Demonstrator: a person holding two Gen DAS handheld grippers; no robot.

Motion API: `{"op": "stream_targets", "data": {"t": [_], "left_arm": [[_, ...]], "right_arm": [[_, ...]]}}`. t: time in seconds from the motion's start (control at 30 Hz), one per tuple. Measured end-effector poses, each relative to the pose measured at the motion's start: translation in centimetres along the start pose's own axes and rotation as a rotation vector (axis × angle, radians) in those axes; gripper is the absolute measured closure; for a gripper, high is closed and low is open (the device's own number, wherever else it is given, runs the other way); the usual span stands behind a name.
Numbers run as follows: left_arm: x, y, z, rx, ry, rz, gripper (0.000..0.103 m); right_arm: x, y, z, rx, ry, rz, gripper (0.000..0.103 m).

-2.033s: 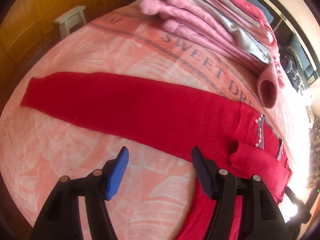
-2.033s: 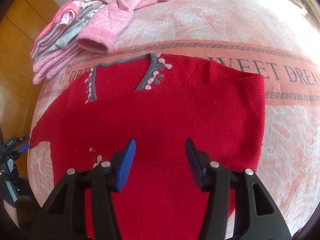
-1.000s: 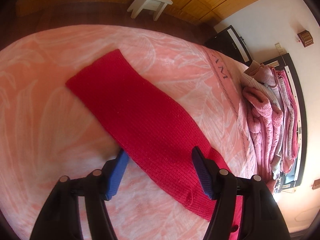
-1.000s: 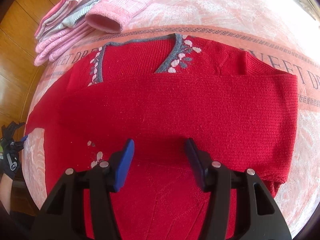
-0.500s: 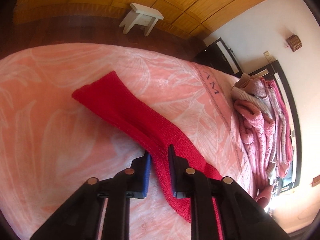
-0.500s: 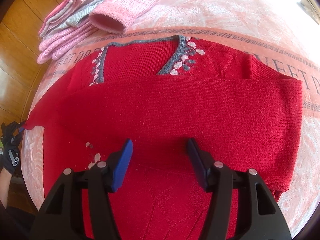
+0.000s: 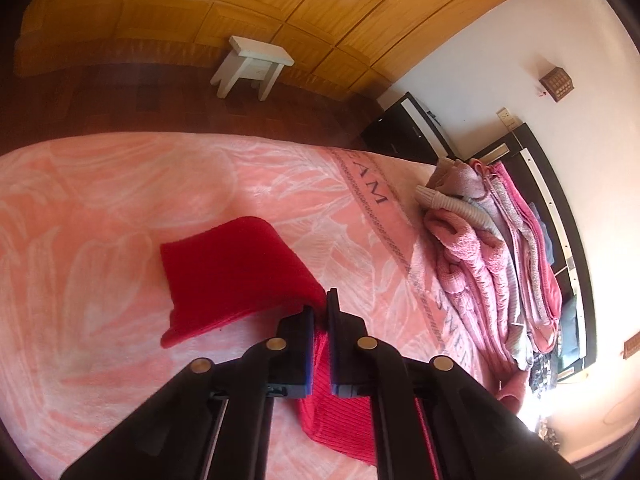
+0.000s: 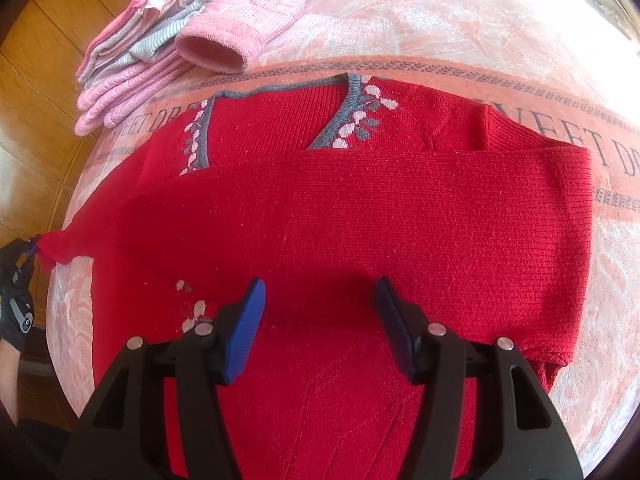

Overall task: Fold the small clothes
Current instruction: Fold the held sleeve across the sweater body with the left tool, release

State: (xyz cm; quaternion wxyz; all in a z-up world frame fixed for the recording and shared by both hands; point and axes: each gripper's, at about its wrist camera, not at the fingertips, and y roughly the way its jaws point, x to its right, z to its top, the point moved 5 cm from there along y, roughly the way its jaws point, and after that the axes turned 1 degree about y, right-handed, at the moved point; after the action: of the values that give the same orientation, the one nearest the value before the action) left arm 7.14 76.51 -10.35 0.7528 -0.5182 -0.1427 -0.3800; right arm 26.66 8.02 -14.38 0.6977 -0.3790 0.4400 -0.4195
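Wood panels (image 7: 224,4) line the far wall, and a small white stool (image 7: 254,65) stands on the dark floor beside a bed. A pink blanket (image 7: 100,184) with pale leaf shapes and grey letters covers the bed.

On the blanket lies a red sweater (image 8: 360,216) with a grey neck trim and small pink and grey flowers. One sleeve is folded flat across its front. The other sleeve (image 7: 236,272) sticks out to the side, and the left gripper (image 7: 319,312) pinches it. Its two black jaws are squeezed tight on the red knit, and the end of the sleeve is lifted and curls over above the blanket. In the right wrist view this same pinched spot shows as a red bunch at the far left edge, next to a hand in a black glove (image 8: 16,292).

The right gripper (image 8: 320,320) hangs over the lower part of the sweater. Its blue pads (image 8: 246,328) are spread wide apart and hold nothing.

A pile of pink and grey clothes (image 8: 168,52) sits at the head of the bed, near the sweater's neck but not touching it.
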Motion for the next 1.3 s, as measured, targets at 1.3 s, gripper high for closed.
{"op": "stream_targets", "data": {"t": [1.3], "left_arm": [[33.0,0.4,-31.7,-0.361,0.773,-0.401,0.098]], "right_arm": [[7.5,-3.0,-0.9,0.021,0.138,-0.098,0.046]]}}
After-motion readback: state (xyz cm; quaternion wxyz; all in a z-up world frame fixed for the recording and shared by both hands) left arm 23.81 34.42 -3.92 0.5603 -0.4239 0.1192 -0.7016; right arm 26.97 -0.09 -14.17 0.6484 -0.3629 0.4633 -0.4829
